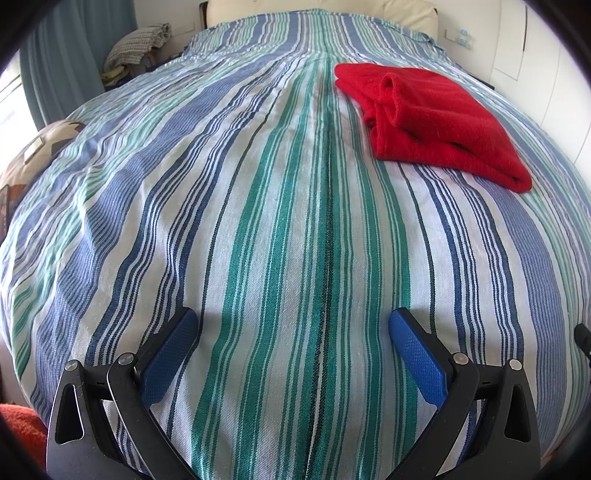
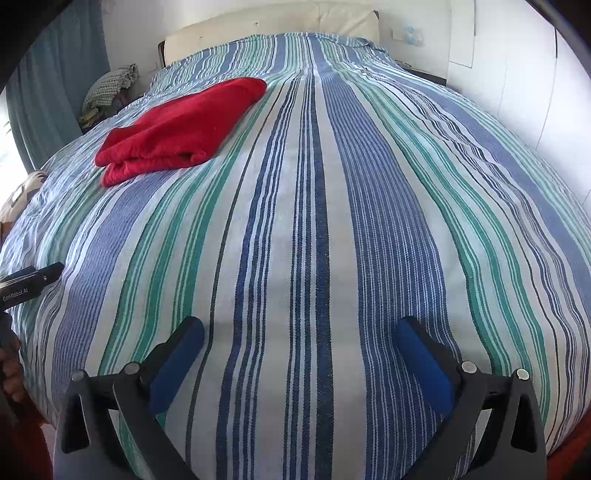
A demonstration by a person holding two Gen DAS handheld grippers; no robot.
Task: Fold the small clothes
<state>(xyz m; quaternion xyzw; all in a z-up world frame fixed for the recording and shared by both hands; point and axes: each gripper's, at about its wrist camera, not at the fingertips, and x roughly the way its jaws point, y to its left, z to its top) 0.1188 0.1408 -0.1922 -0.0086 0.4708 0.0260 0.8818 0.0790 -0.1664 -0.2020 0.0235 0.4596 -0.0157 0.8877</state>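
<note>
Left wrist view gives us the clearest look at the red garment (image 1: 432,122): it lies folded into a rough rectangle on the striped bedspread (image 1: 258,221), far from us and to the right of the dark centre seam. One rolled cuff or sleeve end shows on top near its far left corner, but we cannot tell what kind of garment it is, and its inner layers are hidden by the fold.

In the right wrist view we see the same garment (image 2: 177,129) far and to the left, its near edge showing two stacked layers.

Our left claw (image 1: 293,325) hovers over the near part of the bed with its blue pads (image 1: 170,354) spread wide and nothing between them; the garment lies well apart from it, ahead and to the right. Our right claw (image 2: 299,332) is likewise spread wide and holds nothing, with the garment well apart, ahead and to the left. The bases of both claws are cut off by the bottom edge.

At the far end we make out a cream headboard (image 1: 321,11). A checked cloth (image 1: 136,44) is heaped far left beside a blue curtain (image 1: 62,59). A black device (image 2: 29,282) pokes in at the left edge of the right wrist view, mostly cut off.
</note>
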